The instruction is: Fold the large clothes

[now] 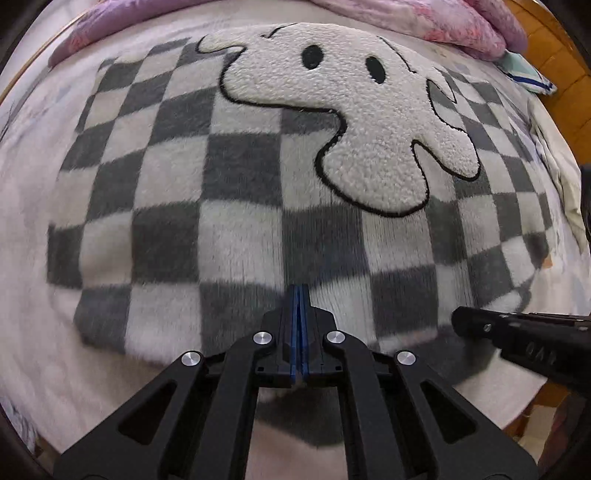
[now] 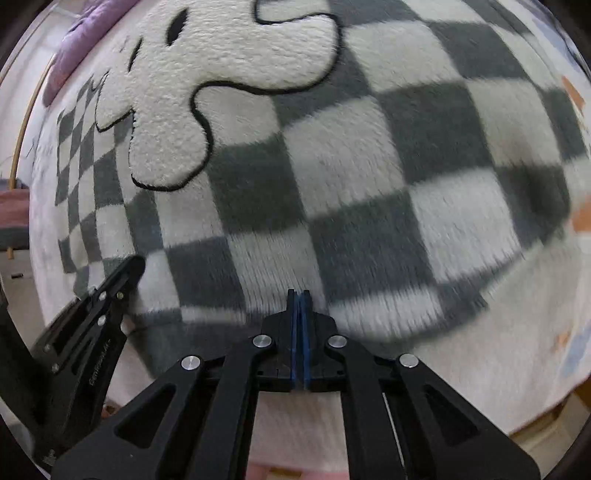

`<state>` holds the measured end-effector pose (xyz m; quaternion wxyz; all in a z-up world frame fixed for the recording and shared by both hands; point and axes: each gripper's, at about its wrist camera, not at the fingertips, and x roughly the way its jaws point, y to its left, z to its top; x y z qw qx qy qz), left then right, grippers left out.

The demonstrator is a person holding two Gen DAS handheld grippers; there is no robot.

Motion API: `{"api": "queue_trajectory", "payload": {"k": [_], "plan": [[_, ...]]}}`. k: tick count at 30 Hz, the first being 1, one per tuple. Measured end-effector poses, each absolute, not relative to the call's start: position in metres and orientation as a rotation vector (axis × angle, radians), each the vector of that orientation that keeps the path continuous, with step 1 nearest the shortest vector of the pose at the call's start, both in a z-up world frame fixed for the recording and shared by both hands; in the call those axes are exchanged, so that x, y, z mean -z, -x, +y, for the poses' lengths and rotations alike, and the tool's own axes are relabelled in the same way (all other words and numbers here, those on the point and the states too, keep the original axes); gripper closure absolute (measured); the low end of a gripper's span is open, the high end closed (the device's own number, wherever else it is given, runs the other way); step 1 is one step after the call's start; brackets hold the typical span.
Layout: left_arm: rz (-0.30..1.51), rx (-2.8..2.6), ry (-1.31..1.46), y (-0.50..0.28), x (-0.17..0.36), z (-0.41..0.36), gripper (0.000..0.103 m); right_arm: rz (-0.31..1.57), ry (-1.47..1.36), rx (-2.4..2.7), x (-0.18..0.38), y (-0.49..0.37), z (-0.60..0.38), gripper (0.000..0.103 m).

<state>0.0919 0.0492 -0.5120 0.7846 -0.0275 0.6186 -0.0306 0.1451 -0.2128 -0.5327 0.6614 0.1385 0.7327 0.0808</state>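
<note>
A: Checkered fleece garment [image 1: 236,206] lies flat on the bed [image 1: 26,206], ghost patch [image 1: 332,122] head toward the purple quilt [image 1: 122,22].

B: Only the left view shows that quilt's far end. Left gripper [image 1: 299,290] and right gripper [image 2: 299,295] both pressed together, empty, at the hem nearest them.

One checkered fleece garment [image 1: 236,206] lies spread on one bed [image 1: 29,192], bearing one white ghost patch [image 1: 351,122] with two black eyes. Two tools show: the left tool [image 1: 299,291] and the right tool [image 2: 299,295]. One purple quilt [image 1: 110,22] lies beyond.

We see the checkered garment [image 2: 369,184] smeared by motion blur near its hem; its far side runs off-frame. The purple quilt [image 1: 122,22] is cropped too.
</note>
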Motion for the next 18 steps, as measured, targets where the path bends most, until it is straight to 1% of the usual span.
{"api": "queue_trajectory", "payload": {"k": [1,2,3,4,5,7,8,10,12,14,18], "plan": [[1.353,0.056,0.074,-0.095,0.509,0.051,0.097,1.66,-0.336,-0.186,0.527,-0.149,-0.218,0.09],[1.373,0.035,0.084,-0.098,0.506,0.052,0.084,1.652,-0.334,-0.186,0.519,-0.153,-0.223,0.066],[1.376,0.024,0.092,-0.101,0.502,0.053,0.073,1.642,-0.321,-0.18,0.513,-0.157,-0.227,0.047],[1.366,0.018,0.096,-0.103,0.498,0.053,0.054,1.617,-0.298,-0.157,0.504,-0.161,-0.233,0.017],[1.341,0.003,0.087,-0.104,0.491,0.053,0.044,1.579,-0.286,-0.135,0.493,-0.161,-0.24,0.013],[1.328,0.001,0.076,-0.111,0.482,0.052,0.041,1.533,-0.309,-0.152,0.478,-0.169,-0.255,0.013],[1.337,-0.006,0.07,-0.115,0.48,0.052,0.036,1.536,-0.313,-0.161,0.475,-0.172,-0.26,0.013],[1.337,-0.016,0.066,-0.121,0.476,0.052,0.033,1.525,-0.289,-0.158,0.468,-0.177,-0.272,0.013],[1.335,-0.024,0.058,-0.126,0.47,0.052,0.029,1.496,-0.288,-0.162,0.462,-0.187,-0.285,0.012],[1.32,-0.039,0.052,-0.134,0.462,0.053,0.023,1.436,-0.353,-0.165,0.452,-0.194,-0.306,0.012],[1.309,-0.057,0.033,-0.146,0.454,0.055,0.023,1.314,-0.456,-0.213,0.439,-0.206,-0.333,0.012]]}}
